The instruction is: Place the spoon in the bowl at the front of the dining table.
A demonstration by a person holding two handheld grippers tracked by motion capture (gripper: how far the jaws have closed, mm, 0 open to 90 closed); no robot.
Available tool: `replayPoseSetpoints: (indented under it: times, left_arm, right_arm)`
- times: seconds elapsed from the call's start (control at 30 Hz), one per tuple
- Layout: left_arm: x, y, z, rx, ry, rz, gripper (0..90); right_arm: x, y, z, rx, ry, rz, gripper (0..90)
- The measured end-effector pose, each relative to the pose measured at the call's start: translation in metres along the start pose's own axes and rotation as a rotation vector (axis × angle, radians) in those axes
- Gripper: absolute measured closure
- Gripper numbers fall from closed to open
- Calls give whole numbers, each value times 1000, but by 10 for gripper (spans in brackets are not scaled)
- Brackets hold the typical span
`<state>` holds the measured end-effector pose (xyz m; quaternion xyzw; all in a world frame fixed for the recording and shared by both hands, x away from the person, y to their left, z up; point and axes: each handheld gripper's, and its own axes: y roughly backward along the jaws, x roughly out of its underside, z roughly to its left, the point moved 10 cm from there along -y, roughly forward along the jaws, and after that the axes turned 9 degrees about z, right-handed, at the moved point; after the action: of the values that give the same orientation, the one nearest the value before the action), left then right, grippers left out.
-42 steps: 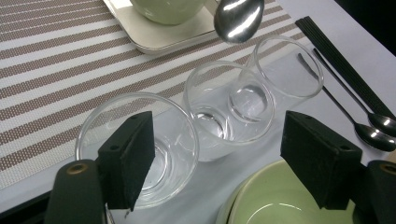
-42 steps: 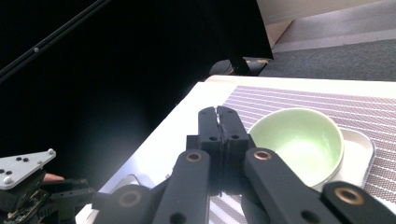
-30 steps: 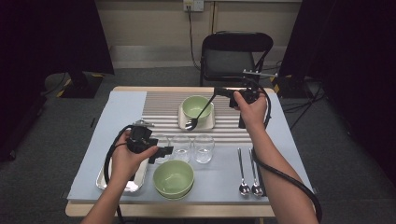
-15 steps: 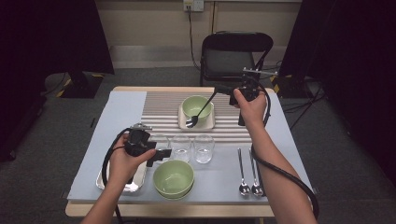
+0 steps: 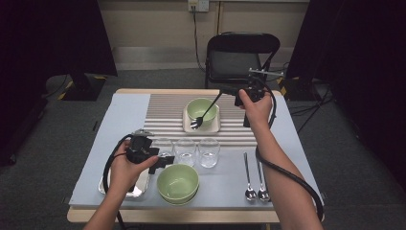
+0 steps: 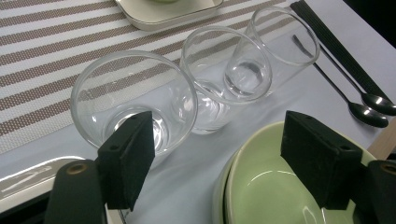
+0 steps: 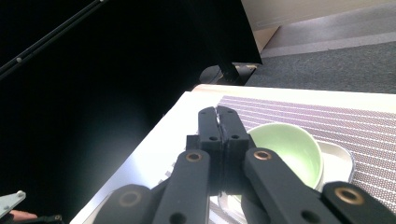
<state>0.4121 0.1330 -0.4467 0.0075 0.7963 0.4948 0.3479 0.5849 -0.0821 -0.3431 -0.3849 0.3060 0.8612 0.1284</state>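
Three glasses (image 5: pixel 186 151) stand in a row on the worktop (image 5: pixel 287 143), just past our left gripper (image 5: pixel 162 162), whose jaws gape empty. Our right gripper (image 5: pixel 229 91) has its jaws clamped on a spoon (image 5: pixel 203 115), which slants down, bowl end over the white dish (image 5: pixel 214 126) holding a small green bowl (image 5: pixel 197 106).

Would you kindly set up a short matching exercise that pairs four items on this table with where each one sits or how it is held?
Column one:
1. spoon
2. near green bowl
3. three glasses
4. pair of spoons

Column two:
a. lying flat on the mat by the person's right forearm
b. in a row in the middle of the table
c. clamped in the right gripper, tip over the far bowl
d. at the near edge, just beside the left gripper

Pairs: 1-c, 2-d, 3-b, 4-a
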Motion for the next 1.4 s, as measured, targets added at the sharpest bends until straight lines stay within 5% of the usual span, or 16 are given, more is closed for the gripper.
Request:
replayPoseSetpoints:
  times: [1.4]
  left_arm:
    - [18,-3,5,10,11,28,260]
  right_arm:
    - [-8,-5,-27,46,-45,-23,900]
